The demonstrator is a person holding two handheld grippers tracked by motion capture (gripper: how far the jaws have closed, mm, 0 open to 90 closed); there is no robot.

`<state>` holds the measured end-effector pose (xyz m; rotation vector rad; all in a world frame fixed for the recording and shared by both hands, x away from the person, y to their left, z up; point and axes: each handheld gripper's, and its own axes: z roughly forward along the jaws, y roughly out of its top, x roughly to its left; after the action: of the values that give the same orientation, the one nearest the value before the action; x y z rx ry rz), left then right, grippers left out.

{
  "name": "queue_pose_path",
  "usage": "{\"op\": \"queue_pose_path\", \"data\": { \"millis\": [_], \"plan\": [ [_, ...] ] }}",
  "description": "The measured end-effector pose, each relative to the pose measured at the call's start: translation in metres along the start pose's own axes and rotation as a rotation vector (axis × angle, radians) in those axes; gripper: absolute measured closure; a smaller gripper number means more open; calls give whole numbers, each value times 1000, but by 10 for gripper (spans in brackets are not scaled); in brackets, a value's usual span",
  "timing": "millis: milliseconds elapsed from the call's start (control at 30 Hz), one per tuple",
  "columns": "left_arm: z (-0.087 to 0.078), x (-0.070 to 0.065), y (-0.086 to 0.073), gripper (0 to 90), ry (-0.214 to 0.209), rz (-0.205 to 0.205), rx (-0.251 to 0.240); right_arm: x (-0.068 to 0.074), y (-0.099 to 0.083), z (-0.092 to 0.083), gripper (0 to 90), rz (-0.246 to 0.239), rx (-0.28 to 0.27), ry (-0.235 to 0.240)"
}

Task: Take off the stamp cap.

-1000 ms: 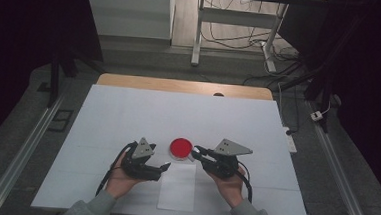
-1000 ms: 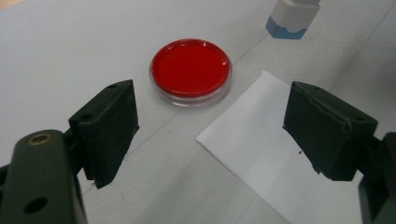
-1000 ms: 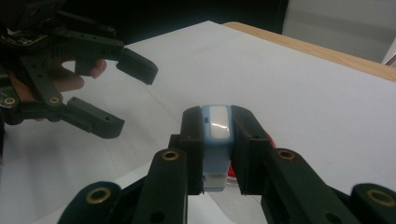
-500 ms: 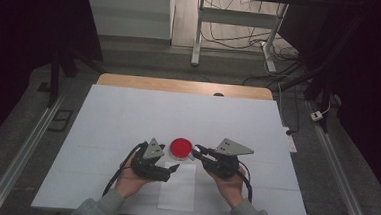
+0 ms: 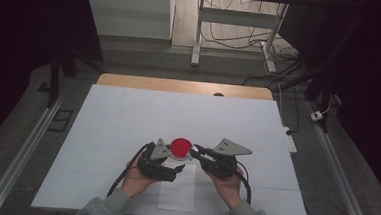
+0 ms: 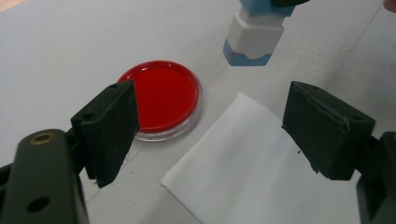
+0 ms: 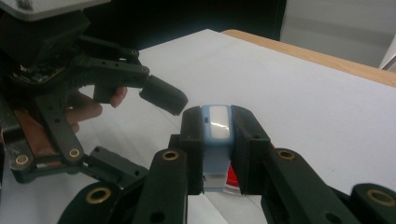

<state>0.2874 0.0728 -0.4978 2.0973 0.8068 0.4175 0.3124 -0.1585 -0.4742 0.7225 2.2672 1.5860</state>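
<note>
Two tools: left tool (image 6: 205, 135) apart beside red dish (image 6: 163, 99), right tool (image 7: 215, 140) clamped on blue-white device (image 7: 217, 140) (no legible writing).

A lab bench: white-topped table (image 5: 127, 118), red-filled petri dish (image 5: 181, 147) at 6 o'clock, cabled desk frame (image 5: 234, 20) at 12 o'clock.

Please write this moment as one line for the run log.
left gripper: open, near red dish | right gripper: shut on blue-white block | white sheet: flat
</note>
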Motion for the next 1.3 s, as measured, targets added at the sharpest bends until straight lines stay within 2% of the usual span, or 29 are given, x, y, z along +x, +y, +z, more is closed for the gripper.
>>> {"op": "queue_pose_path", "data": {
  "millis": [333,900,1300],
  "plan": [
    [7,-5,3,203,-4,10,-5,1,0,1,751,16,-10,6],
    [15,-10,7,269,-5,19,-27,1,-1,2,750,30,-13,12],
    [21,-13,11,371,-6,36,-31,0,-1,2,750,51,-30,14]
  ]
}}
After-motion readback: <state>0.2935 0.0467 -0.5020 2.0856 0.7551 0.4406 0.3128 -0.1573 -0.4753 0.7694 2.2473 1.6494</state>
